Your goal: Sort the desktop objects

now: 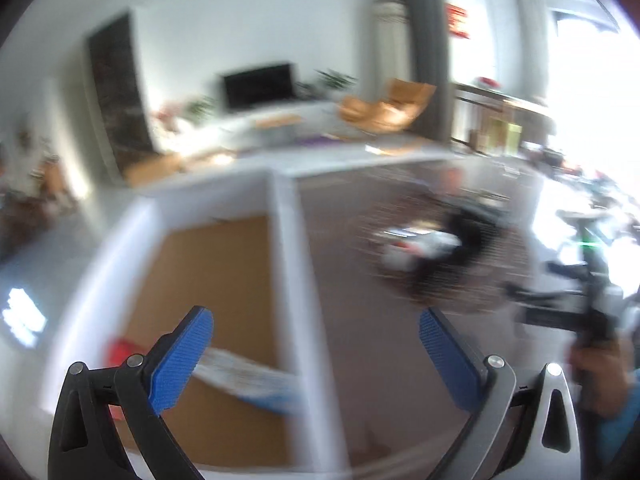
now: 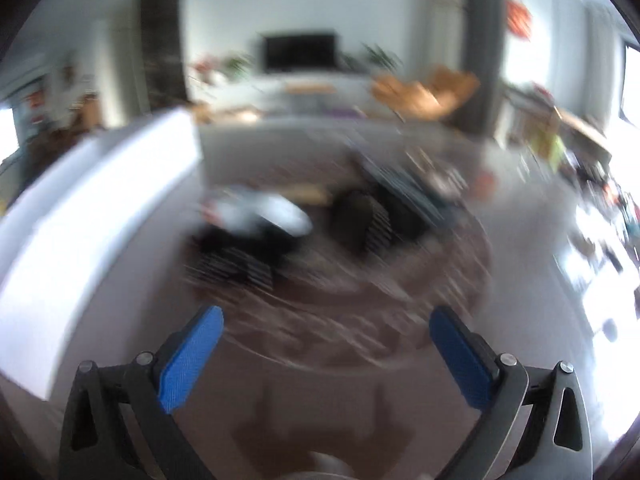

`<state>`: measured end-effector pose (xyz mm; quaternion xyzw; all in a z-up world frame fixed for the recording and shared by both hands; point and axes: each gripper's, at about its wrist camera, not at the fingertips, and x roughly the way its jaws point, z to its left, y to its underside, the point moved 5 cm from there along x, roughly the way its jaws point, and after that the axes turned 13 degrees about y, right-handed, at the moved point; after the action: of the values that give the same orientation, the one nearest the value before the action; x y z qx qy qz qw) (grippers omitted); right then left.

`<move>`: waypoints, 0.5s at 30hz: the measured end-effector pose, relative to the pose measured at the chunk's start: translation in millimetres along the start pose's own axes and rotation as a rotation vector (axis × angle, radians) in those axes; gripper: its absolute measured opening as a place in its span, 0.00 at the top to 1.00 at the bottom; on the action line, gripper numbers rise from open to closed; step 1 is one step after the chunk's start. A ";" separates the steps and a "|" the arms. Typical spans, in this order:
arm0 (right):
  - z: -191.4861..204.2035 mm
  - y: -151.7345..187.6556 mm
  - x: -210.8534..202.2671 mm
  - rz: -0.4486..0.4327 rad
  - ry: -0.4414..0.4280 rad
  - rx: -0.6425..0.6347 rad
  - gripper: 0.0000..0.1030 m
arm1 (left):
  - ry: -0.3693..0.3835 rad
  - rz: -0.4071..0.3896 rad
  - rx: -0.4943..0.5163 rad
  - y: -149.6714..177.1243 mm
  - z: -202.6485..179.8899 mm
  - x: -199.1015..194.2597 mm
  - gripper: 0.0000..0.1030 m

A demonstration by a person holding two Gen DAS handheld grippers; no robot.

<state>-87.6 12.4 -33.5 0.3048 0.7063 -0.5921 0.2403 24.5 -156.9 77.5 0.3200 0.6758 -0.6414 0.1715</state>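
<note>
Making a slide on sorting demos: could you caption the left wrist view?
Open left hand-held gripper above a white cork-lined tray holding a red item, motion-blurred.

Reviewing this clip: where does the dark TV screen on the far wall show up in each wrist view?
Left wrist view: the TV screen sits upper centre-left, left of the orange chair.
Right wrist view: the TV screen sits top centre, again left of the orange chair.
Shared landmark: the orange chair, just right of the screen in both, though blurred.
</note>
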 end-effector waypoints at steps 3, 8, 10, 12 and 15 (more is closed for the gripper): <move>-33.4 14.7 35.7 0.103 0.070 0.044 0.00 | 0.208 0.128 -0.086 16.0 -43.1 48.0 0.00; -53.7 19.4 47.4 0.124 0.090 0.102 0.00 | 0.174 0.250 -0.078 43.2 -61.7 130.9 0.00; -55.2 19.8 44.7 0.118 0.100 0.088 0.00 | 0.130 0.271 -0.045 52.5 -65.3 149.5 0.00; -50.0 20.0 49.7 0.127 0.094 0.083 0.00 | 0.110 0.277 -0.016 55.8 -66.7 164.1 0.00; -48.1 23.5 54.6 0.133 0.099 0.072 0.00 | 0.104 0.276 0.016 58.4 -66.6 179.2 0.00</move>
<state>-107.9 70.3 -79.1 0.3883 0.6737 -0.5842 0.2325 -57.5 -55.4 -73.9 0.4439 0.6284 -0.5997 0.2202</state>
